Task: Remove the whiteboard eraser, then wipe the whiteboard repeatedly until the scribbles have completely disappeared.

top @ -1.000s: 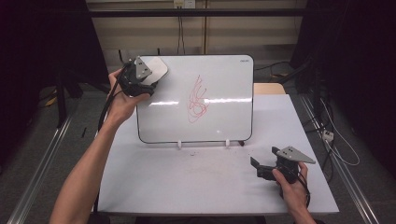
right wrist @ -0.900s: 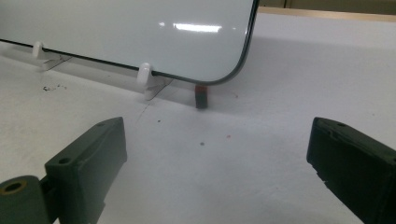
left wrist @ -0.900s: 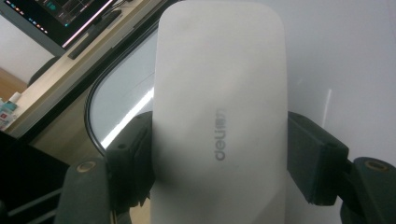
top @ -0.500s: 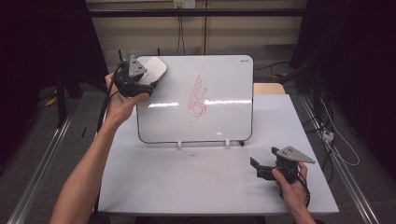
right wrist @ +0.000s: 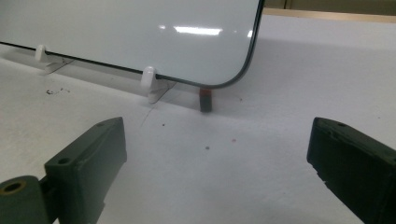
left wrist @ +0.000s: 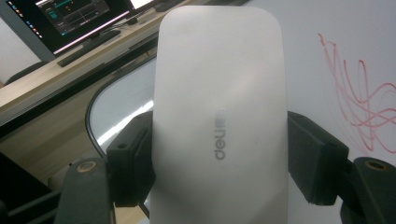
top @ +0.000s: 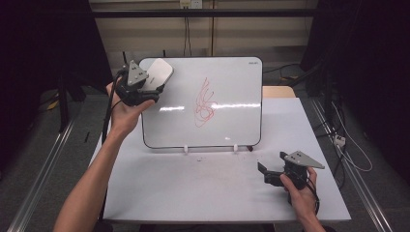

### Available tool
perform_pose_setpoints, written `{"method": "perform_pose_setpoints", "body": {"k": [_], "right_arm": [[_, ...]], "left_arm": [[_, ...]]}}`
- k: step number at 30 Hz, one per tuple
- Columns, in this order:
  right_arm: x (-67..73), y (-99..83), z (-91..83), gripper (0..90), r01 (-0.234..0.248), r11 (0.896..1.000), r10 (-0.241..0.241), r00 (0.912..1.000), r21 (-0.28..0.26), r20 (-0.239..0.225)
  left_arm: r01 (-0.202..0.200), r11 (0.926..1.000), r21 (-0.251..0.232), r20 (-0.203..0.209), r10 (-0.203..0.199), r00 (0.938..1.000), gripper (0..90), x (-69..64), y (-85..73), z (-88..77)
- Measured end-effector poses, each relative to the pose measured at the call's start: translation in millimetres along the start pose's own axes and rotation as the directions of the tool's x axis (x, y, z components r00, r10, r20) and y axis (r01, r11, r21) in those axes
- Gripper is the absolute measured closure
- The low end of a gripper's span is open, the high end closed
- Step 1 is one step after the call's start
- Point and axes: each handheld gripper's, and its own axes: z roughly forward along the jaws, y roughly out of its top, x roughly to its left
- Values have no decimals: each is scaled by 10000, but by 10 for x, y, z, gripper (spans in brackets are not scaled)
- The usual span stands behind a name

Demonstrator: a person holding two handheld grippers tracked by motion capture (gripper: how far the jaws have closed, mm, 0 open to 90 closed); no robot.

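A whiteboard [top: 227,116] stands upright on white clips at the back of the table, with a red scribble [top: 204,102] near its middle. My left gripper [top: 151,83] is raised at the board's upper left corner, shut on a white eraser [top: 160,72]. In the left gripper view the eraser [left wrist: 219,84] sits clamped between both black jaws, with the scribble [left wrist: 359,93] off to its right. My right gripper [top: 266,174] rests low on the table at the front right. Its jaws stand wide open in the right gripper view [right wrist: 215,163] with nothing between them.
A small dark stub [right wrist: 205,100] stands on the table under the board's lower right corner. The white table [top: 193,188] has bare room in front of the board. A monitor [left wrist: 79,18] and dark floor lie beyond the table's left side.
My left hand has shifted slightly to the left with the eraser, staying at the board's upper left corner. The right gripper has not moved.
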Motion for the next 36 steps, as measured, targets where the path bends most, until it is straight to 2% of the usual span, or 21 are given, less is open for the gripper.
{"method": "perform_pose_setpoints", "body": {"k": [9,12,14,20,24,29,36], "right_arm": [[-9,-15,-26,46,-70,10000,70,10000,-33,16],[-10,-14,-42,46,-15,10000,15,10000,-65,8],[-11,-15,-48,46,24,9999,-25,10000,-97,-13],[-47,-1,-53,46,-42,9999,43,10000,-155,64],[-38,2,-46,46,-74,9999,75,10000,-132,62],[-15,11,-11,48,-17,10000,17,10000,-84,-23],[-1,2,-32,48,91,9999,-92,9999,-131,-106]], "left_arm": [[361,9993,-12,159,-361,9992,311,-115,-150,-77],[369,9993,10,238,-369,9990,311,-169,-149,-108],[553,9984,-124,322,-549,9980,311,-197,-137,-132],[422,9991,-109,322,-418,9986,311,-276,-84,-126],[547,9984,-130,412,-541,9977,311,-319,-64,-96],[460,9989,-44,275,-459,9986,311,-389,-44,-47],[256,9996,-97,525,-251,9983,311,-515,39,24]]}}
